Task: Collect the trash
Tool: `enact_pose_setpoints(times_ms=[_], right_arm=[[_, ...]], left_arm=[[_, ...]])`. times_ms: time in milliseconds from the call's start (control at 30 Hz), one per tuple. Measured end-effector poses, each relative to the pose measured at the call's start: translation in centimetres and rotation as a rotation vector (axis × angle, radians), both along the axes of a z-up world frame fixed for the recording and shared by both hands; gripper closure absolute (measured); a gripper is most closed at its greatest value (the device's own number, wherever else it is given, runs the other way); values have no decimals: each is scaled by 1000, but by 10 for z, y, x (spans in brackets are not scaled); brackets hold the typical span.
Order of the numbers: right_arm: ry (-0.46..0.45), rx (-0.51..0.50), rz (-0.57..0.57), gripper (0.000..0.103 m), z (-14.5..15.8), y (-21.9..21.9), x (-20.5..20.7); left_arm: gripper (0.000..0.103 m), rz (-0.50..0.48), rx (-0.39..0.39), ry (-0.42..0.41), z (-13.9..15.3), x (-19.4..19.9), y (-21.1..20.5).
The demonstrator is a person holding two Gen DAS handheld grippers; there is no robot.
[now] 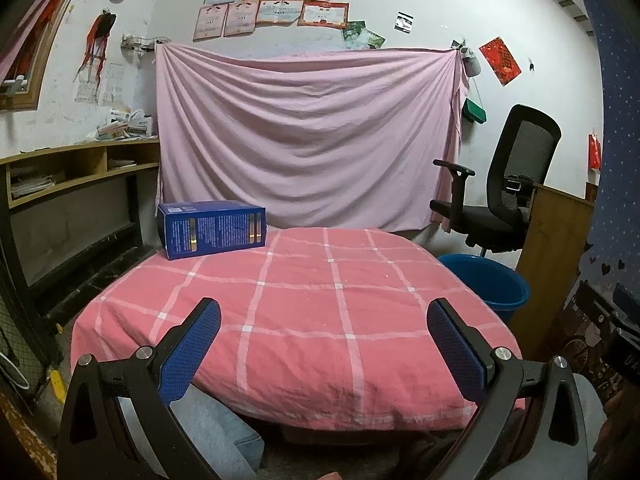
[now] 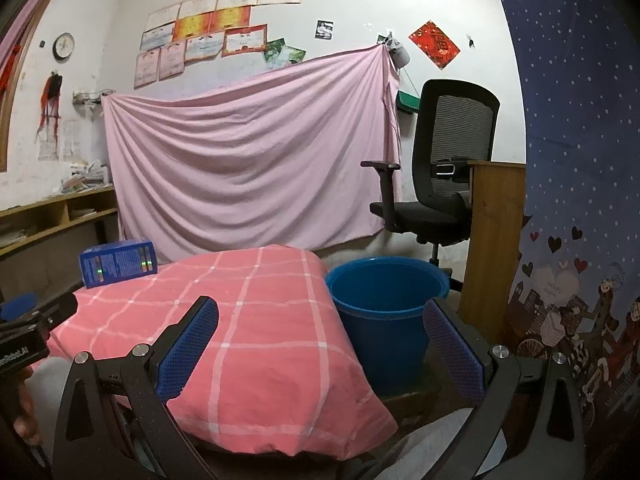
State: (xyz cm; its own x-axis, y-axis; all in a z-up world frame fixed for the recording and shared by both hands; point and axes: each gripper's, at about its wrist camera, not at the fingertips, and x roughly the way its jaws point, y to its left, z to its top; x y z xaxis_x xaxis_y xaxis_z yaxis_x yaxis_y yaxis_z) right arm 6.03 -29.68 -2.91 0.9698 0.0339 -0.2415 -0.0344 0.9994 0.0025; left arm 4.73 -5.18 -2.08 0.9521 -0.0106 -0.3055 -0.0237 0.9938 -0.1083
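Glossy printed cardboard box (image 1: 211, 229) at the far left corner of a table draped in matt, creased checked cloth (image 1: 304, 312) — beside it, a smooth blue plastic bucket (image 2: 386, 304).

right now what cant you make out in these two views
- Blue bucket: its bottom is hidden by its own wall in the right wrist view; in the left wrist view the checked cloth covers most of it.
- Blue box: print too small to read in either view; its far side is hidden.
- Under the table: hidden by the cloth.
- Left tool and right tool: both open, holding nothing.
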Motion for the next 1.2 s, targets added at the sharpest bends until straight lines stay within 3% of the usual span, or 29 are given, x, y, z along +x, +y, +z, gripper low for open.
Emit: enact_pose_setpoints(times_ms=[1200], right_arm=[[-8,19,5,0,-5,-4,-4]], left_arm=[[2,-3,39,-32,-3,-8,-6]])
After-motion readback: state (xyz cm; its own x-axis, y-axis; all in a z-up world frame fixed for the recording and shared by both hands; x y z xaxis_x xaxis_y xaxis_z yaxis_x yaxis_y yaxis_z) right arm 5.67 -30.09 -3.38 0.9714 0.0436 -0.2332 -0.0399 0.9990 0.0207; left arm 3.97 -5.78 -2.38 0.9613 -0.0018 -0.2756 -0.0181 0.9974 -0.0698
